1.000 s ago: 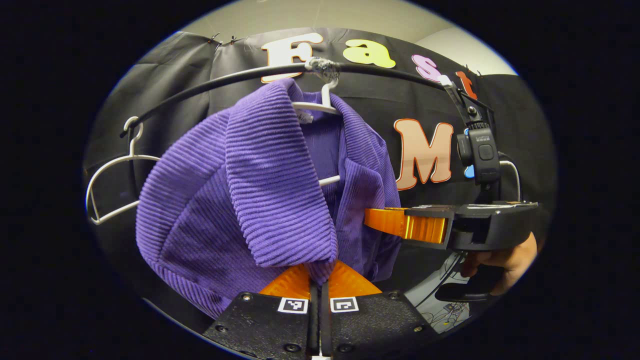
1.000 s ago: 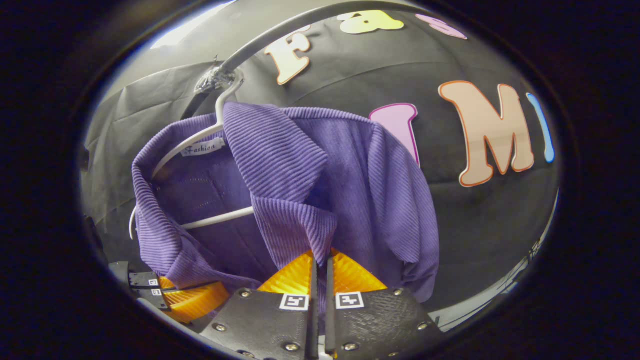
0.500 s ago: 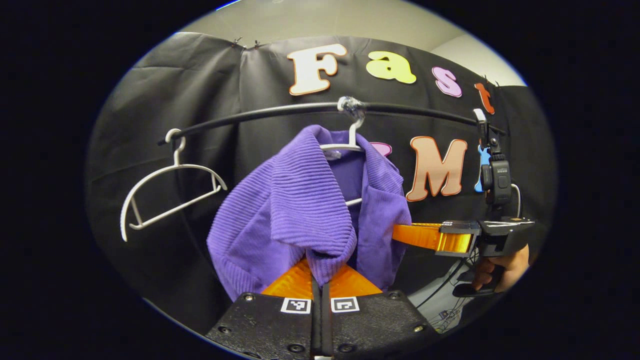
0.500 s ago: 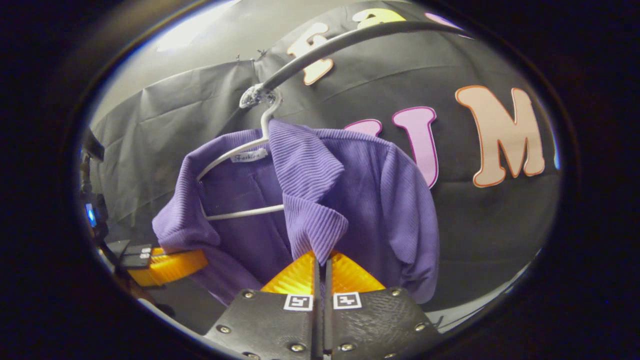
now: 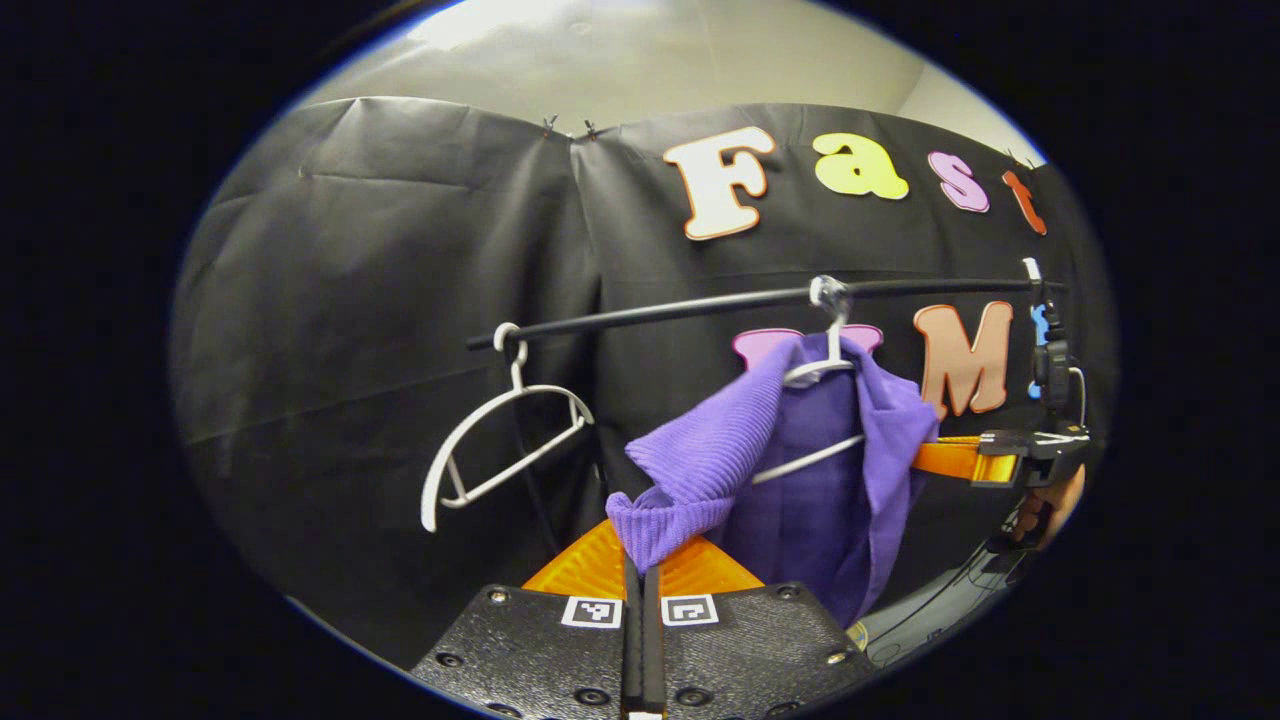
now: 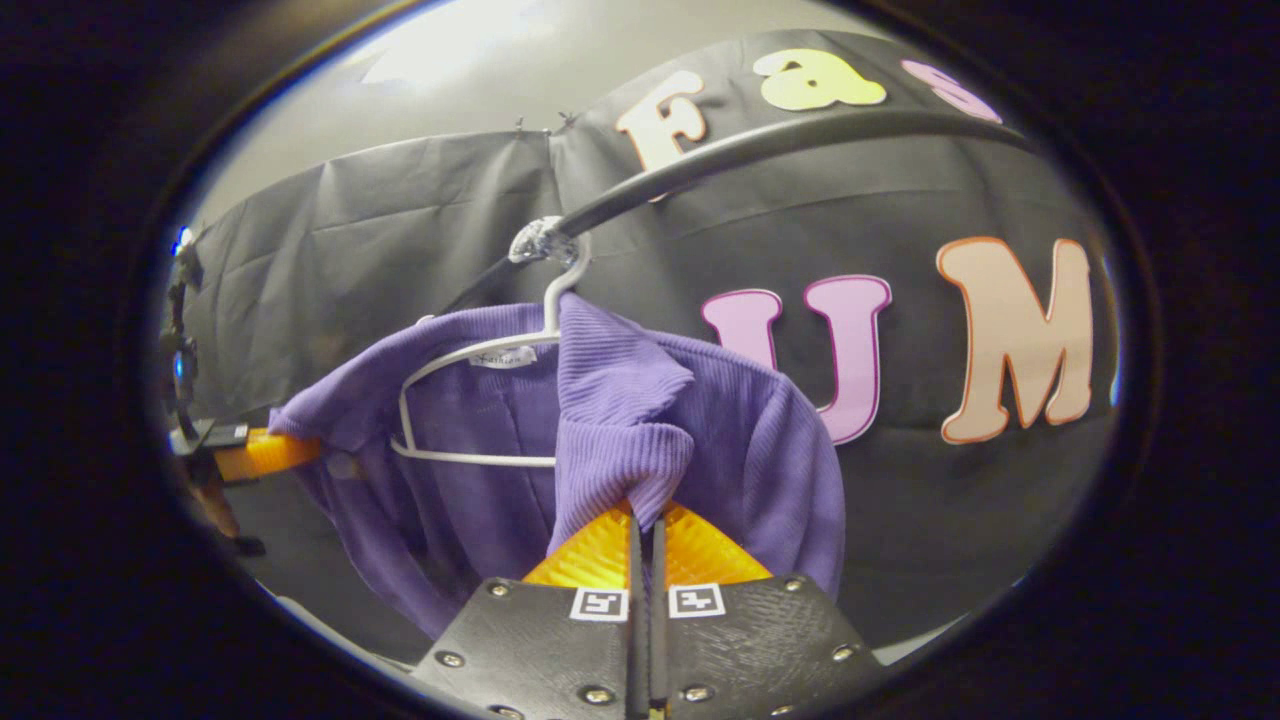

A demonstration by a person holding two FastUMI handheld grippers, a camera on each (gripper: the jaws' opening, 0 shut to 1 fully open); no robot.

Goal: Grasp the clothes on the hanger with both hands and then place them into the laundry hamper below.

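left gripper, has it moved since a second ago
Yes. The left gripper has backed away from the black rail, drawing its side of the purple garment off the white hanger, which stays hooked on the rail.

I can read no text from here. A small white tag (image 6: 503,357) sits inside the collar of the purple top (image 6: 740,450), just beside the hanger (image 6: 470,458), and its print is too small for me to make out. The left gripper (image 5: 640,545) and the right gripper (image 6: 645,520) each carry two square black-and-white code markers (image 5: 591,611), patterns without letters or numbers.
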